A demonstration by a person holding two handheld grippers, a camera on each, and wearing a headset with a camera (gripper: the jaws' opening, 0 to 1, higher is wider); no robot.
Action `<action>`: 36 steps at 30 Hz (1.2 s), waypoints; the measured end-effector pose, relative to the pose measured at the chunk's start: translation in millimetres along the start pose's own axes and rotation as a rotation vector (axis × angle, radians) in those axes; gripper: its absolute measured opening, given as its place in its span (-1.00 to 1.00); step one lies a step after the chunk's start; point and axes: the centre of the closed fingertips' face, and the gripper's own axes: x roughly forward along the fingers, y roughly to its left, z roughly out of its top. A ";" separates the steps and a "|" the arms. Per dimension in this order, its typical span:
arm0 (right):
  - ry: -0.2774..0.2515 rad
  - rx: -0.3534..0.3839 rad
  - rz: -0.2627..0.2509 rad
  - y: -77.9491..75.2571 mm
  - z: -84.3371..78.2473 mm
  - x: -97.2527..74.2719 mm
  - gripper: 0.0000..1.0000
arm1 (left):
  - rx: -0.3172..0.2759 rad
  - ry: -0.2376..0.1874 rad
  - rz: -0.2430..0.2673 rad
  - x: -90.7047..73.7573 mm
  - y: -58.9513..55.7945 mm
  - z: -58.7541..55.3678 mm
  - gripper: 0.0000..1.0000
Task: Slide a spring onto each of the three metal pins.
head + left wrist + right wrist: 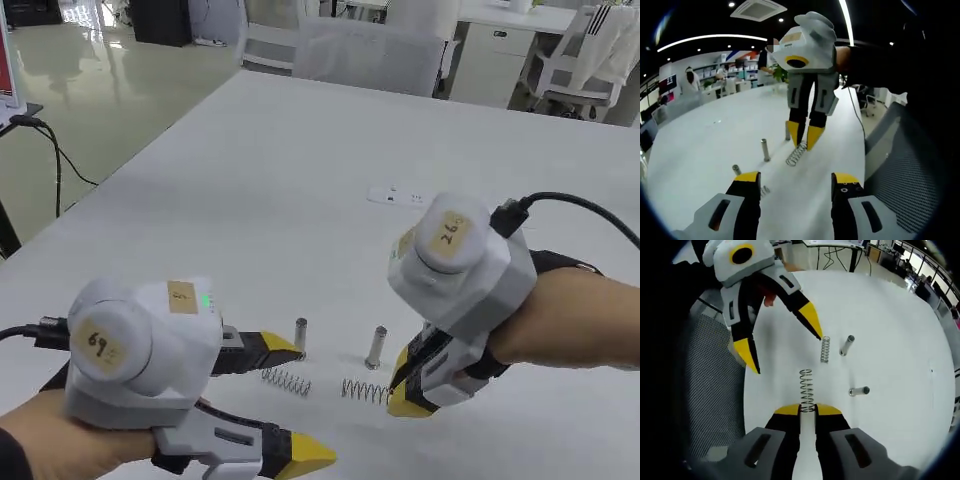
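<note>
Right gripper [807, 410]: the jaws are drawn narrow and closed on the near end of a thin coiled steel-wire spring [806, 385].
Held spring: it is laid flat on the white bench [890, 315], with its long axis pointed straight out from the jaws.
Nearer pin [859, 391]: a short silver metal pin is seen standing bare on the bench, off to the right of the held spring's far end and just apart from it.
Farther pin [847, 345]: a matching silver pin is seen bare beyond it, with a second wire spring [825, 349] lying flat just beside it.
Left gripper [796, 179]: the jaws are spread wide and nothing is held; the second spring is found close to them.
Deciding relation: the held spring lies level while the pins stand upright, so a turn to vertical is judged necessary before it can be lowered over a pin top.
Nearer hand: the right gripper is judged better placed for the nearer pin.
</note>
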 end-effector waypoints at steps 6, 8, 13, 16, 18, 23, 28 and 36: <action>0.010 -0.014 0.011 6.2 2.7 -1.1 -0.85 | 0.004 -0.005 0.007 -1.9 1.2 2.5 0.02; 0.018 -0.011 0.009 5.8 1.3 -1.6 -0.85 | 0.007 -0.014 0.010 -3.0 1.3 4.7 0.02; 0.005 -0.005 0.013 7.8 2.6 -5.5 -0.85 | 0.010 -0.010 0.004 -1.4 0.6 4.0 0.02; 0.006 -0.008 0.016 7.3 2.7 -9.3 -0.85 | 0.019 -0.006 -0.006 0.0 -1.9 3.5 0.01; 0.005 -0.008 0.021 6.9 4.5 -11.5 -0.85 | 0.025 -0.006 -0.008 0.1 -2.2 3.8 0.00; 0.005 -0.029 0.024 8.7 12.0 -14.6 -0.85 | 0.048 -0.025 -0.004 -1.2 -1.8 7.5 -0.07; 0.010 -0.047 0.027 12.4 18.1 -14.0 -0.85 | 0.091 -0.054 -0.018 -1.2 -6.9 13.3 -0.33; 0.025 -0.071 0.041 18.1 18.4 -14.2 -0.85 | 0.164 -0.075 -0.046 1.8 -14.7 17.5 -0.70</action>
